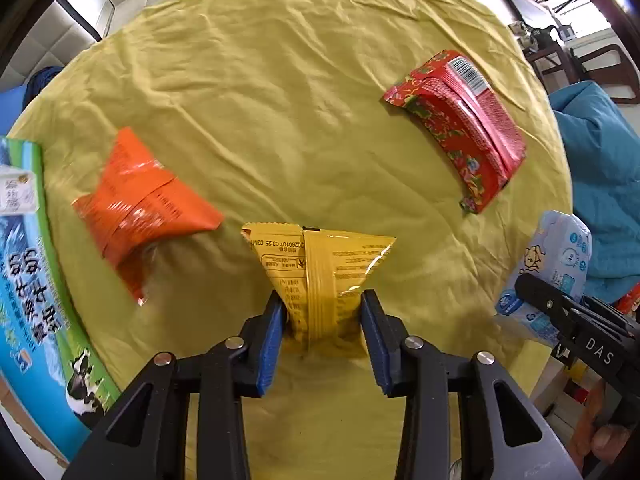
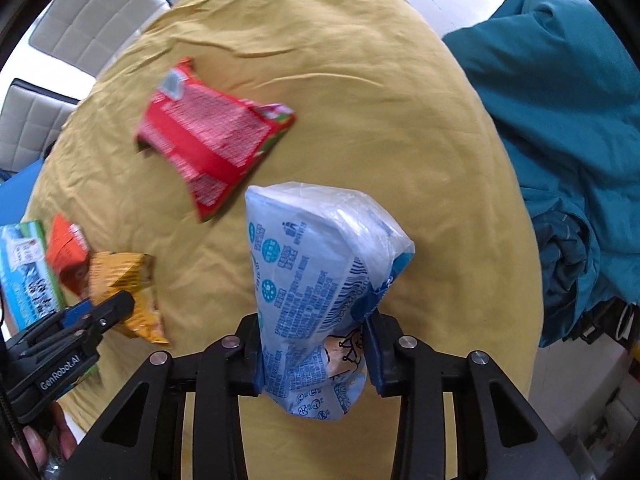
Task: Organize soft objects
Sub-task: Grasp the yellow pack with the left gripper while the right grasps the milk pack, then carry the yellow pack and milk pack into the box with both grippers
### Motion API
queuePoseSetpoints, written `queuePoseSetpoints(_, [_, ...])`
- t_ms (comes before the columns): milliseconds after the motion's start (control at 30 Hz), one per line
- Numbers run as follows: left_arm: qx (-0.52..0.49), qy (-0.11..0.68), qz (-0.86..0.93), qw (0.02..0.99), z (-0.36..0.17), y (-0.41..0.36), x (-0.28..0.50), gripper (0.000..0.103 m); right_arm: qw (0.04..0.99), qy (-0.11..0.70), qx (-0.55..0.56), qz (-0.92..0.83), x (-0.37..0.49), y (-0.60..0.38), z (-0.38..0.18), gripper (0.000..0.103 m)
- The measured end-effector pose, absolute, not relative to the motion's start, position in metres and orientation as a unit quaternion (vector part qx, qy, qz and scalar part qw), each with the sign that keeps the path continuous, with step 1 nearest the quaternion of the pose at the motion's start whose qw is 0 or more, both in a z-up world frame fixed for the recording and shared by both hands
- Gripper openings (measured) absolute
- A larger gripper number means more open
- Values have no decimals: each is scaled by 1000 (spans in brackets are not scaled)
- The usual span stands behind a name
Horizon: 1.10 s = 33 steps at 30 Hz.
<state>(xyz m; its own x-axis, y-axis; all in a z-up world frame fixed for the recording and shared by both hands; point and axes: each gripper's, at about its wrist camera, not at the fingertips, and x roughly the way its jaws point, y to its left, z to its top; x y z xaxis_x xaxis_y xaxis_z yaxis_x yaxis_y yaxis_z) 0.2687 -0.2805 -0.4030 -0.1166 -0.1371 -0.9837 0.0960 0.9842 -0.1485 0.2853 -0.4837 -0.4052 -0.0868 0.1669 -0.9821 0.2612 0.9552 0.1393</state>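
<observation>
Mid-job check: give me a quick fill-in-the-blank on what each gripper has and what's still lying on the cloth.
1. The left gripper is shut on the ____ snack packet.
2. The right gripper is shut on a pale ____ tissue pack.
3. On the yellow cloth, the loose packet nearest the milk carton is ____.
4. The packet with the white barcode label showing is the ____ one.

Missing words: yellow; blue; orange; red
</observation>
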Motion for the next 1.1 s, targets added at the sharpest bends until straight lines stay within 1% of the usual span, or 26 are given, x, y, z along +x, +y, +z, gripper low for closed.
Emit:
queuePoseSetpoints(200, [-24, 737, -98, 668, -395, -270, 253, 34, 674, 726, 136, -20, 276, -456, -378, 39])
queuePoseSetpoints(233, [-30, 733, -95, 672, -397, -266, 254, 44, 676, 725, 132, -20, 274, -452, -375, 39])
queuePoseSetpoints(300, [-46, 737, -91, 669, -404, -254, 265, 57, 678, 723, 134, -22, 273, -448, -371, 39])
queuePoseSetpoints(367, [-75, 738, -94, 664, -412, -243, 277, 61, 678, 722, 138, -23, 270, -445, -371, 39])
queuePoseSetpoints(400, [-76, 740, -95, 661, -418, -242, 280, 70, 678, 722, 139, -23, 269, -445, -372, 39])
queuePoseSetpoints(533, [-39, 758, -83, 646, -445, -249, 290, 73, 674, 724, 143, -25, 267, -444, -382, 39])
queuePoseSetpoints(600, [-34, 755, -89, 649, -448, -254, 291, 84, 673, 725, 145, -25, 268, -445, -388, 39])
queuePoseSetpoints(633, [-28, 756, -88, 648, -450, -256, 291, 91, 672, 725, 145, -26, 267, -445, -390, 39])
queuePoseSetpoints(667, [-24, 756, -91, 648, -451, -259, 291, 96, 672, 725, 146, -27, 267, -446, -392, 39])
queuePoseSetpoints(700, [-20, 755, -96, 648, -453, -263, 291, 103, 671, 726, 147, -26, 268, -446, -394, 39])
queuePoseSetpoints(900, [56, 759, -91, 642, -461, -287, 290, 103, 667, 728, 153, -29, 268, -453, -401, 39])
queuePoseSetpoints(1067, [42, 758, -89, 645, -463, -287, 298, 103, 668, 727, 157, -32, 265, -458, -403, 39])
queuePoseSetpoints(1100, [41, 756, -89, 647, -464, -283, 301, 99, 668, 726, 158, -34, 265, -458, -403, 40])
